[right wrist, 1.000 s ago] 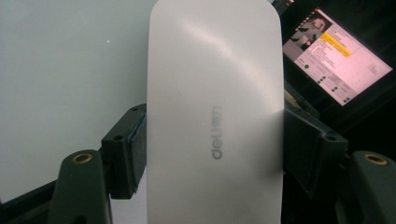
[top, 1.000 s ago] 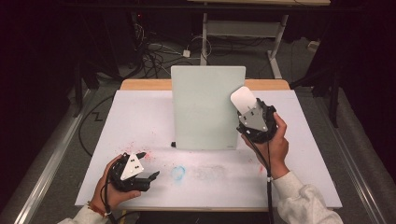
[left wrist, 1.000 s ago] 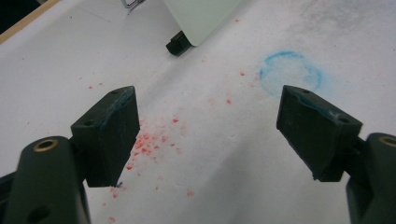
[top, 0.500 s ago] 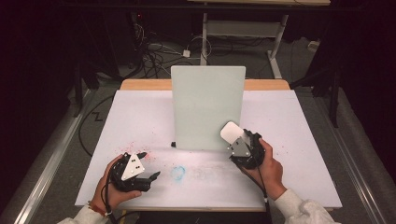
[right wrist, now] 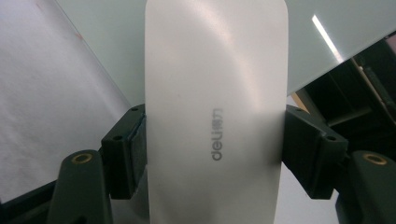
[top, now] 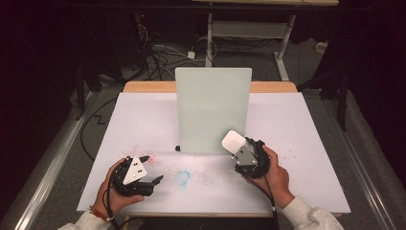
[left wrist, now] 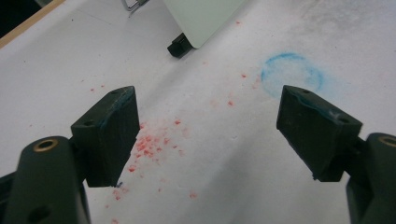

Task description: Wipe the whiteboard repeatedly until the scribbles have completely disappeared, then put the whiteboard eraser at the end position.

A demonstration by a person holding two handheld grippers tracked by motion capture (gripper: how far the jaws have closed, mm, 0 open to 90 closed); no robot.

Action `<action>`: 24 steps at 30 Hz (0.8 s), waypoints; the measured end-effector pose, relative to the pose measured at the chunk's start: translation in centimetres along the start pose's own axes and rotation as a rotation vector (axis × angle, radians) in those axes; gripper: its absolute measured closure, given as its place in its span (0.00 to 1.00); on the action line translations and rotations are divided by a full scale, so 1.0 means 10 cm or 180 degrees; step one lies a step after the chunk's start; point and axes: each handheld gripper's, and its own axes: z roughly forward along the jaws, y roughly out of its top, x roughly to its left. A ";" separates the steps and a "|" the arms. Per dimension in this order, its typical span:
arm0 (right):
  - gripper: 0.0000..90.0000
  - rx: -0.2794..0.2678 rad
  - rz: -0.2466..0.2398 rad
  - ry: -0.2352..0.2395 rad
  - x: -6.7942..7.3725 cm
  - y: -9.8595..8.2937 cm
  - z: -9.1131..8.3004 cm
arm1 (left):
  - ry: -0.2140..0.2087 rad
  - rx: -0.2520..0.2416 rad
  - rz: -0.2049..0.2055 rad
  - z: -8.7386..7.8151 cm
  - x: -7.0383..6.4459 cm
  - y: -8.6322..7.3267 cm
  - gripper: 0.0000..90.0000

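A pale green-white board (top: 213, 110) stands upright in the middle of the white table (top: 297, 134). My right gripper (top: 238, 147) is shut on a white rounded eraser (top: 233, 142) near the board's lower right corner. In the right gripper view the eraser (right wrist: 215, 112), printed "deli", sits clamped between both jaws with the board (right wrist: 112, 42) close behind it. My left gripper (top: 152, 179) rests at the front left, open and holding nothing. In the left gripper view, the left gripper (left wrist: 208, 135) stands over red crumbs (left wrist: 149, 144), with a faint blue ring (left wrist: 292, 74) ahead on the right.
Red specks (top: 143, 158) lie scattered left of the board's black foot (top: 177, 148), and the blue ring (top: 182, 177) marks the table in front of it. A smudged grey patch (top: 210, 178) lies beside the ring. Cables and table legs lie on the dark floor beyond.
My right gripper has carried the eraser down from the board's upper right edge to its lower right corner, closer to the person. The left gripper has stayed put.
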 end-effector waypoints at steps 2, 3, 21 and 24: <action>0.35 -0.0077 0.0022 0.0035 -0.03 0.00 -0.04 | -0.0004 0.0000 -0.0008 0.01 0.01 0.00 0.23; 0.35 -0.0088 0.0018 0.0036 -0.04 -0.01 -0.05 | -0.0004 0.0004 -0.0010 0.01 0.01 -0.01 0.23; 0.35 -0.0398 0.0063 0.0609 -0.17 -0.01 -0.22 | 0.0007 0.0052 -0.0004 0.03 0.04 -0.02 0.23; 0.35 -0.0459 0.0044 0.0737 -0.18 -0.01 -0.24 | 0.0007 0.0058 0.0004 0.03 0.04 -0.02 0.23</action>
